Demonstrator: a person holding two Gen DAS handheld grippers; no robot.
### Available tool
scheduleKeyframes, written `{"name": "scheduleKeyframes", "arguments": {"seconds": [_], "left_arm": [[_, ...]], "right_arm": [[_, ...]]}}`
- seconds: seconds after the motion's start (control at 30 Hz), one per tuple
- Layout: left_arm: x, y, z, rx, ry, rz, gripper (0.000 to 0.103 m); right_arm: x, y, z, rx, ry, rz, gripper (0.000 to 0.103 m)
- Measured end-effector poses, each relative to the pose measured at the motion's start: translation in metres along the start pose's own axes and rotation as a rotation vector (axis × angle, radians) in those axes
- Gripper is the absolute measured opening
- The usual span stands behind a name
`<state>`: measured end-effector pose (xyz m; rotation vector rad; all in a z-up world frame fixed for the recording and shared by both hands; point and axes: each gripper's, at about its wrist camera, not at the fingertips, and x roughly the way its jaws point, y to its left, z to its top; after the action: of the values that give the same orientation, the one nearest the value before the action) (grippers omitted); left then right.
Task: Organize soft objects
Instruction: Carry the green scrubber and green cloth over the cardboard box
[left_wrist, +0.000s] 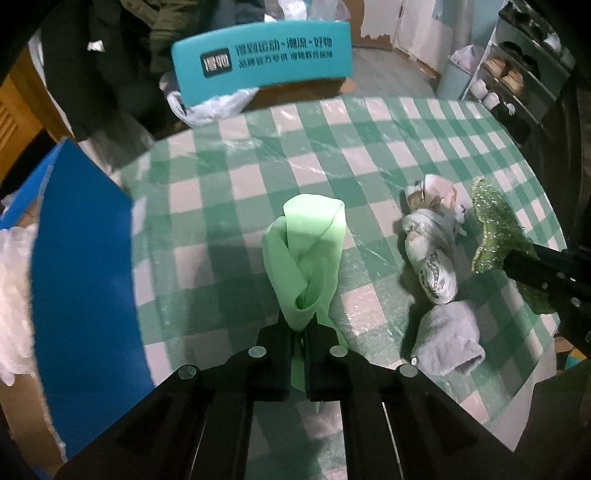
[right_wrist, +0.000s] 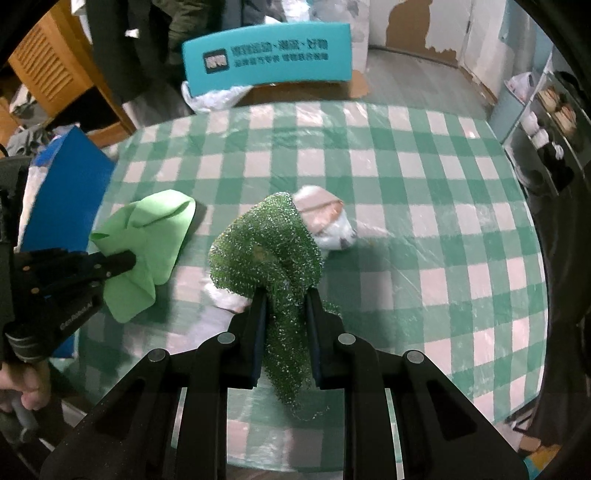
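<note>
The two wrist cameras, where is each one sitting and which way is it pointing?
Left wrist: sits on the left claw, faces across the checkered table toward the teal chair; claw grips the green cloth; right claw enters at right.
Right wrist: sits on the right claw, same heading; grips the glitter scrubber; left claw and a hand at left.
Shared: table, chair, blue box, cloth, scrubber.
</note>
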<state>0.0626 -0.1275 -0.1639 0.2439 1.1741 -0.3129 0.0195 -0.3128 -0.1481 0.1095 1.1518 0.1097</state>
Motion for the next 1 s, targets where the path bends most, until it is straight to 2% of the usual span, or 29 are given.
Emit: {"name": "scheduleKeyframes", "arguments": {"seconds": [1.0], "left_arm": [[-0.112,0.044,-0.008,-0.065,-0.246,0.077,0.005]], "right_arm": [[-0.065,0.069,0.026,-0.098,-0.157,0.072,0.018]]}}
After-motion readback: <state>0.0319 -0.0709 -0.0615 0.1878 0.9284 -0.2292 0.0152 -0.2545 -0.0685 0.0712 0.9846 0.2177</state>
